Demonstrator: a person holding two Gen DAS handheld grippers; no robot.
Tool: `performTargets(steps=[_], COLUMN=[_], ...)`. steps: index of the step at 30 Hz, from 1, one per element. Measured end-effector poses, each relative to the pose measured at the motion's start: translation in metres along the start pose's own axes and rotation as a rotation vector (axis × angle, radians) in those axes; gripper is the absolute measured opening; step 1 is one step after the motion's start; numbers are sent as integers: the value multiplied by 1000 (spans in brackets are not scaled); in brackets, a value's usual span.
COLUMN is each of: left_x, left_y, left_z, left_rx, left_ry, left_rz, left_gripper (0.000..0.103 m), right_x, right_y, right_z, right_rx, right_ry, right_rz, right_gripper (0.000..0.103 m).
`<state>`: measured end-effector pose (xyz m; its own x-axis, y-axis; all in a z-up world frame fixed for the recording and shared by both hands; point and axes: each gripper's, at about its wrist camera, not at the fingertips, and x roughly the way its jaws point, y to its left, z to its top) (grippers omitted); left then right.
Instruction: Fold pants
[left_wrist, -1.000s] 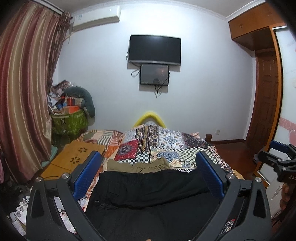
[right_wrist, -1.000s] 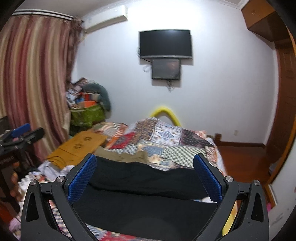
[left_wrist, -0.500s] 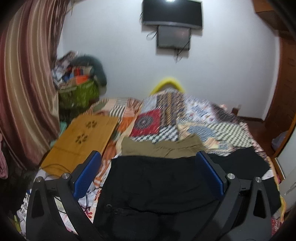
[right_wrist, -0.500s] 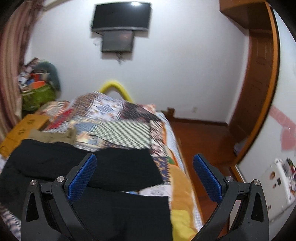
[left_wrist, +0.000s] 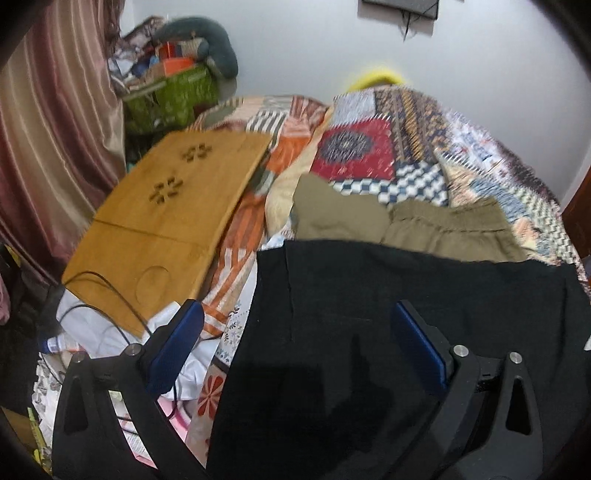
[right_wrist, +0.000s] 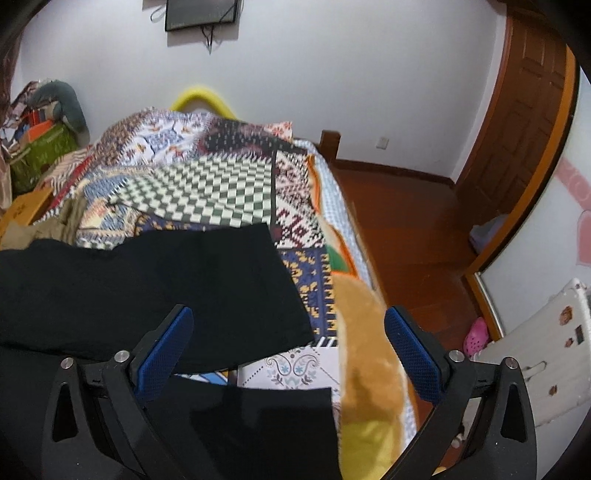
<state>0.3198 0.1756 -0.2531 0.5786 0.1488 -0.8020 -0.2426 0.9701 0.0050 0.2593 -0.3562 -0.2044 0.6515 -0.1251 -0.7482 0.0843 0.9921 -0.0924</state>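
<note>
Black pants: matt woven cloth, no sheen, a seam line visible in my left view. Olive garment above them: matt cloth, gathered band. Patchwork quilt: printed cloth, flat finish. Lap tray, left of frame: smooth wood or bamboo, satin finish, cut-out holes. Both grippers, left and right: matt black plastic frames, blue textured pads, bright metal screw heads. Floor, right of frame: glossy wood. Curtain, upper left: striped cloth with slight sheen.
</note>
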Motion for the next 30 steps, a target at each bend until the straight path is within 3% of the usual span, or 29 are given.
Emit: performTargets(steps=[3, 8, 14, 18, 20, 22, 24, 25, 30], left_x=[28, 57, 84, 85, 82, 75, 69, 66, 47], left_y=[6, 9, 7, 3, 1, -4, -10, -14, -29], left_z=[3, 15, 21, 20, 20, 20, 20, 19, 20], left_rx=[-6, -13, -35, -22, -3, 31, 55, 77, 142], left_ry=[59, 97, 157, 140, 124, 99, 77, 68, 1], left_rz=[-8, 0, -53, -35, -27, -12, 12, 31, 77], left_gripper=[87, 85, 68, 64, 54, 32, 27, 24, 20], right_x=[25, 54, 75, 85, 91, 93, 93, 93, 86], right_y=[3, 4, 2, 2, -2, -5, -2, 0, 9], right_z=[-3, -10, -18, -23, -24, -24, -24, -23, -22], right_rx=[-5, 5, 39, 30, 47, 65, 38, 24, -33], right_ry=[44, 114, 170, 191, 194, 187, 182, 176, 155], right_rz=[6, 41, 103, 82, 86, 97, 77, 71, 62], right_gripper=[95, 78, 66, 56, 55, 51, 39, 28, 12])
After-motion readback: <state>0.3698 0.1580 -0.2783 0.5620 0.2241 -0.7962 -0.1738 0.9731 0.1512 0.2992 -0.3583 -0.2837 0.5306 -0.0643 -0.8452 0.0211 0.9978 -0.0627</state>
